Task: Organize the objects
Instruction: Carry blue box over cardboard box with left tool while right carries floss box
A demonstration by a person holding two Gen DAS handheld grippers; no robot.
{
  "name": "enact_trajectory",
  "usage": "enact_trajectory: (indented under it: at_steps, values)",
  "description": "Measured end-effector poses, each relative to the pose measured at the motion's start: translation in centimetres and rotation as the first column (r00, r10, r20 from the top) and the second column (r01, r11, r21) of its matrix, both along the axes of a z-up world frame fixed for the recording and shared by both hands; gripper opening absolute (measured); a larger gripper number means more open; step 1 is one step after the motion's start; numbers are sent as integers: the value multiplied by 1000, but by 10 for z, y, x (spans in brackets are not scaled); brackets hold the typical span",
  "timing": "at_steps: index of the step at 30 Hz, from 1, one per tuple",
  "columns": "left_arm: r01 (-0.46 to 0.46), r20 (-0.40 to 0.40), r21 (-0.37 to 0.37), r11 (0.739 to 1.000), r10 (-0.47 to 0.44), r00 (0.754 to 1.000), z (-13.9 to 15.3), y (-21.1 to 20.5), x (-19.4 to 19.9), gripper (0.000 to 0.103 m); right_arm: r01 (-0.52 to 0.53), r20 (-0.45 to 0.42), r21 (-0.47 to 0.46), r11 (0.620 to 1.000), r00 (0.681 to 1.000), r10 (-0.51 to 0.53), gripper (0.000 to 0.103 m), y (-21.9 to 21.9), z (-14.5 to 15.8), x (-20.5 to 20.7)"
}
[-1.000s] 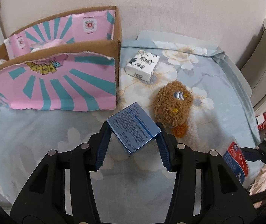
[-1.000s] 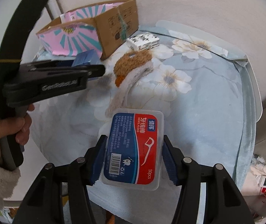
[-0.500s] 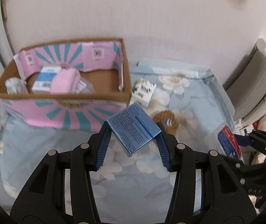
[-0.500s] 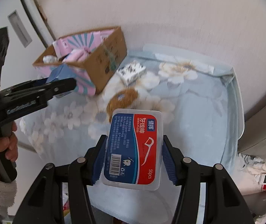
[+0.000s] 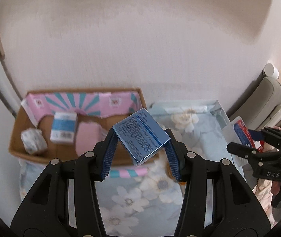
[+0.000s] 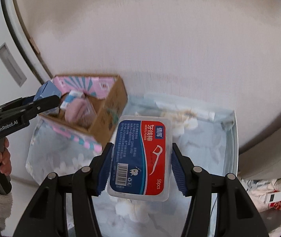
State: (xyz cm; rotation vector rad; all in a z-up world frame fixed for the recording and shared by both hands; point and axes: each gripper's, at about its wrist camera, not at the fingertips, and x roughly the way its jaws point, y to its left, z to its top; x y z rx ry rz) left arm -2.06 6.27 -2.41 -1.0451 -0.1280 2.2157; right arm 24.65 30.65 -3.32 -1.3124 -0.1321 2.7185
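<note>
Left gripper clamps a light, stiff blue cardboard carton by its sides; right gripper pinches a slick clear-plastic floss-pick case — likely slippery, best held across its long edges.

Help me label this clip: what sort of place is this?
Probably a home room: a floral cloth covers the table, a cardboard box holds toiletries, and a cushioned chair stands beside it.
</note>
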Motion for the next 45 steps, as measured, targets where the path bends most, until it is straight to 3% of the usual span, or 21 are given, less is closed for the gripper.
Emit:
enact_trajectory:
  at_steps: [7, 16, 32, 45]
  values:
    - [-6, -10, 12, 1000, 6, 1000, 14, -22, -43, 45, -18, -32, 7, 1000, 999, 18, 52, -25, 26, -40]
    - [-25, 12, 14, 1000, 25, 1000, 3, -56, -94, 45, -49, -26, -5, 999, 998, 48, 52, -57, 23, -87]
    - [-30, 126, -36, 999, 34, 991, -65, -94, -158, 45, -86, 61, -13, 996, 994, 87, 52, -111, -34, -147]
    - [6, 207, -85, 996, 12, 978, -114, -93, -168, 45, -122, 139, -7, 993, 983, 122, 52, -130, -85, -166]
